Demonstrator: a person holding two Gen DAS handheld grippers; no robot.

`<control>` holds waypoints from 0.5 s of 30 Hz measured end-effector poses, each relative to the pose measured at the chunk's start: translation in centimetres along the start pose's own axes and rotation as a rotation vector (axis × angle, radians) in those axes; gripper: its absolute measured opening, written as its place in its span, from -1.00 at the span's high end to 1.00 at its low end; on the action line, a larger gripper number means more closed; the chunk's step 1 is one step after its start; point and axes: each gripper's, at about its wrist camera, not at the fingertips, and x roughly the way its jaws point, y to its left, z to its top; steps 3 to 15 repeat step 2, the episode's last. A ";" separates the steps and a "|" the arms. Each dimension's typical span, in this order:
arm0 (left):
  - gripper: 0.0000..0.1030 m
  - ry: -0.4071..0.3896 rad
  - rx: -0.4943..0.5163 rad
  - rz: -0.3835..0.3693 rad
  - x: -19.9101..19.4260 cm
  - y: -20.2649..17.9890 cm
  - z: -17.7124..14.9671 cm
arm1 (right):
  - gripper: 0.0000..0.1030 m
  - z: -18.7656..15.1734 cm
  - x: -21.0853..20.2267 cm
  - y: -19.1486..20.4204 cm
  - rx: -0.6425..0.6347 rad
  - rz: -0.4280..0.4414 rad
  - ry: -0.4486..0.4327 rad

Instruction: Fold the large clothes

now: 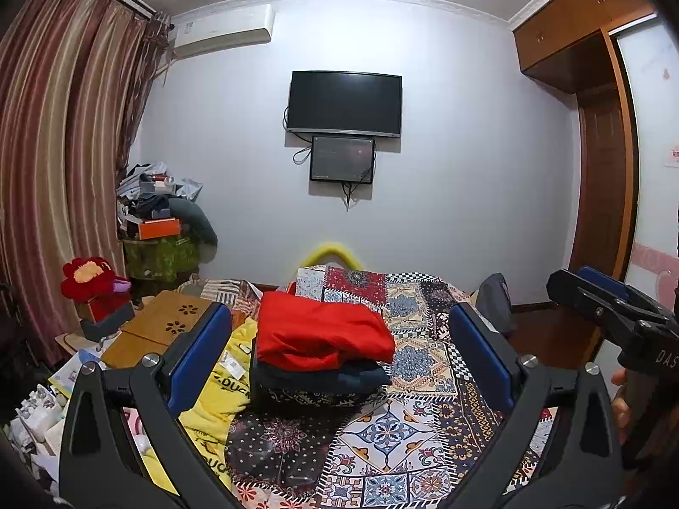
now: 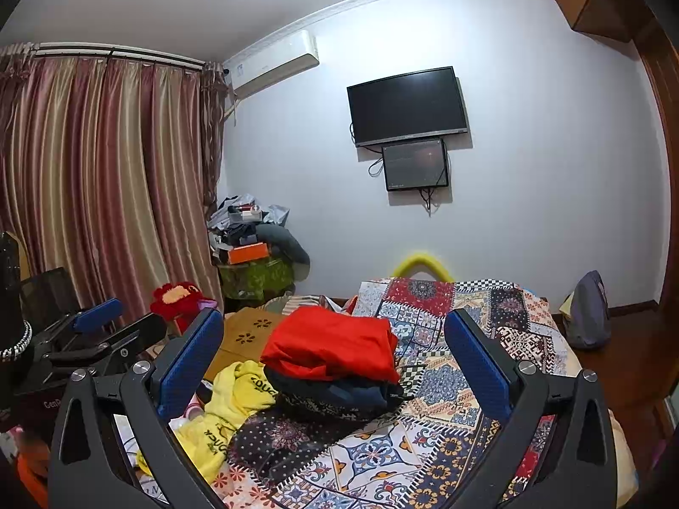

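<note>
The left gripper (image 1: 339,339) hung over the bed (image 1: 394,432), jaws wide apart and empty. A yellow garment (image 1: 212,398) lay left, beside a folded pile topped by a red garment (image 1: 322,333), maybe a sweater. The right gripper (image 2: 335,348) gaped empty too.

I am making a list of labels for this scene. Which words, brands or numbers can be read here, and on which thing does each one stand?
"DUCK": yellow garment, partly folded under.
"DAS": right tongs body, cut off by the frame edge.
"Gen": dark box, rest hidden.
White tag on the yellow garment: too small to read.
Air conditioner sticker: blurred.
</note>
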 end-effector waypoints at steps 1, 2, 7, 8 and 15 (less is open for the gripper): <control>-0.99 0.002 -0.001 0.000 0.1 0.0 0.0 | -1.00 0.0 0.1 0.0 -0.001 0.000 0.001; -0.99 0.003 -0.001 0.001 0.1 0.0 -0.1 | -1.00 -0.1 0.1 0.0 -0.001 -0.001 0.003; -0.99 0.003 -0.001 0.001 0.1 0.0 -0.1 | -1.00 -0.1 0.1 0.0 -0.001 -0.001 0.003; -0.99 0.003 -0.001 0.001 0.1 0.0 -0.1 | -1.00 -0.1 0.1 0.0 -0.001 -0.001 0.003; -0.99 0.003 -0.001 0.001 0.1 0.0 -0.1 | -1.00 -0.1 0.1 0.0 -0.001 -0.001 0.003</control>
